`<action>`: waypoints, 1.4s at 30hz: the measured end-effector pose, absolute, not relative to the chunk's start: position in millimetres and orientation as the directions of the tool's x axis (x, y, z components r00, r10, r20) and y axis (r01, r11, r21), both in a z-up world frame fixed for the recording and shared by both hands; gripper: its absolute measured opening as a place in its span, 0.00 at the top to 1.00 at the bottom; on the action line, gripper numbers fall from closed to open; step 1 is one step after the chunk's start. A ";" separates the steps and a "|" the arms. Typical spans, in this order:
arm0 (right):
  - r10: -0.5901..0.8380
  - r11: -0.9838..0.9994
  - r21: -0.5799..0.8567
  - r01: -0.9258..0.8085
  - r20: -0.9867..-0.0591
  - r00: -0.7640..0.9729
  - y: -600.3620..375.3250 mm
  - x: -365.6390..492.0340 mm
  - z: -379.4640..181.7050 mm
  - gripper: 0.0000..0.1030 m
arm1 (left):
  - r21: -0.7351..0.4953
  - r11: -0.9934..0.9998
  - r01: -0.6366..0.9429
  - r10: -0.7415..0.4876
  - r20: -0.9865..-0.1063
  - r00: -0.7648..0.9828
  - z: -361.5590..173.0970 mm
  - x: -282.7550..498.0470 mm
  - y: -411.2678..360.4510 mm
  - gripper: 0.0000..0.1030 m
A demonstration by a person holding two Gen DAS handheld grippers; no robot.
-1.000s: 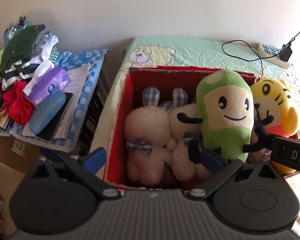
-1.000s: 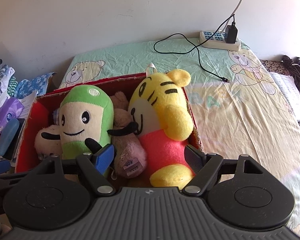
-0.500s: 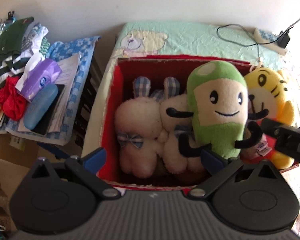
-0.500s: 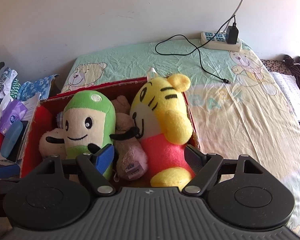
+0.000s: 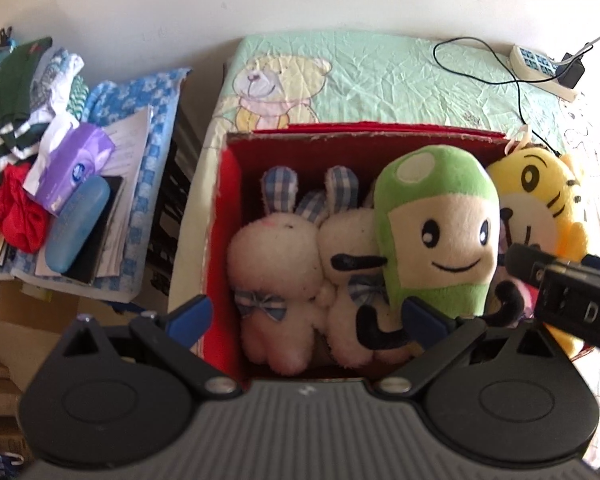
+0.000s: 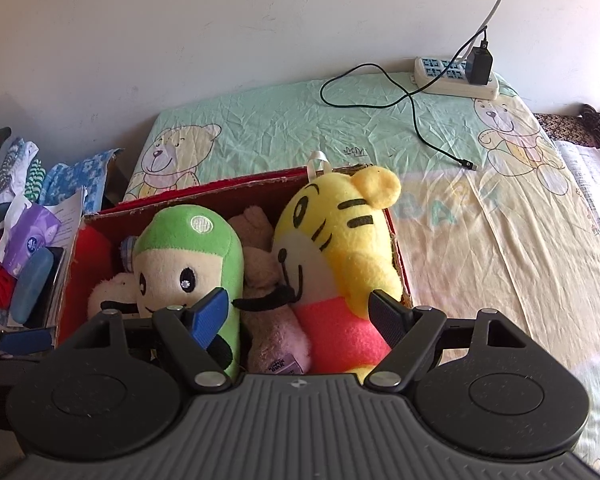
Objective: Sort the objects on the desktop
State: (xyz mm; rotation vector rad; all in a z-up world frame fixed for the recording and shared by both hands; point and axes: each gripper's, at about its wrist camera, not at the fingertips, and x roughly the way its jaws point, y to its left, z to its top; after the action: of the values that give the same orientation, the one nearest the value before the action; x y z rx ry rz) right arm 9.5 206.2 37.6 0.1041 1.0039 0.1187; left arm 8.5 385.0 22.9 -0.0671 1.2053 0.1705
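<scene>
Between the spread fingers of the left gripper (image 5: 306, 316) sit the two white bunnies (image 5: 300, 268) in the red box (image 5: 226, 216), with the green plush (image 5: 436, 236) at the right finger; over the last second this view has drifted slightly, nothing gripped. Ahead of the right gripper (image 6: 300, 312), fingers apart and empty too, lean the pink bear (image 6: 268, 312) and yellow tiger (image 6: 340, 248). All toys look boxed, so the sorting seems near done.

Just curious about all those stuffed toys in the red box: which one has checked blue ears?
The white bunny at the box's left end; the green-capped doll and yellow tiger lack checked ears.
</scene>
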 end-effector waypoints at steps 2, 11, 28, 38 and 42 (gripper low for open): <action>0.160 0.987 0.147 -0.066 -0.854 0.496 206.3 16.9 37.9 0.22 | 0.023 0.988 -0.154 0.073 -0.943 0.326 27.5 12.4 385.4 0.02; 0.160 0.985 0.126 -0.117 -0.921 0.355 204.9 34.7 49.3 0.23 | 0.001 0.985 -0.170 0.045 -0.966 0.256 28.2 5.8 376.2 0.02; 0.143 0.989 0.119 -0.091 -0.931 0.335 169.5 16.3 44.2 0.23 | 0.007 0.997 -0.077 0.028 -0.961 0.276 10.2 -4.0 329.4 0.02; 0.160 0.986 0.136 -0.092 -0.927 0.338 167.9 16.5 37.2 0.23 | 0.003 0.997 -0.082 0.028 -0.952 0.305 8.0 -1.7 334.1 0.02; 0.170 0.984 0.145 -0.100 -0.928 0.330 170.7 18.4 36.1 0.23 | 0.005 0.995 -0.099 0.037 -0.945 0.326 8.3 -4.0 338.6 0.03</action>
State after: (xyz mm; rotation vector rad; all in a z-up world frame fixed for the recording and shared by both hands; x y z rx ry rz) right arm 18.4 170.7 36.1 0.0650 1.2216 0.1771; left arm -4.0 338.6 8.3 -0.0571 1.2357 0.0890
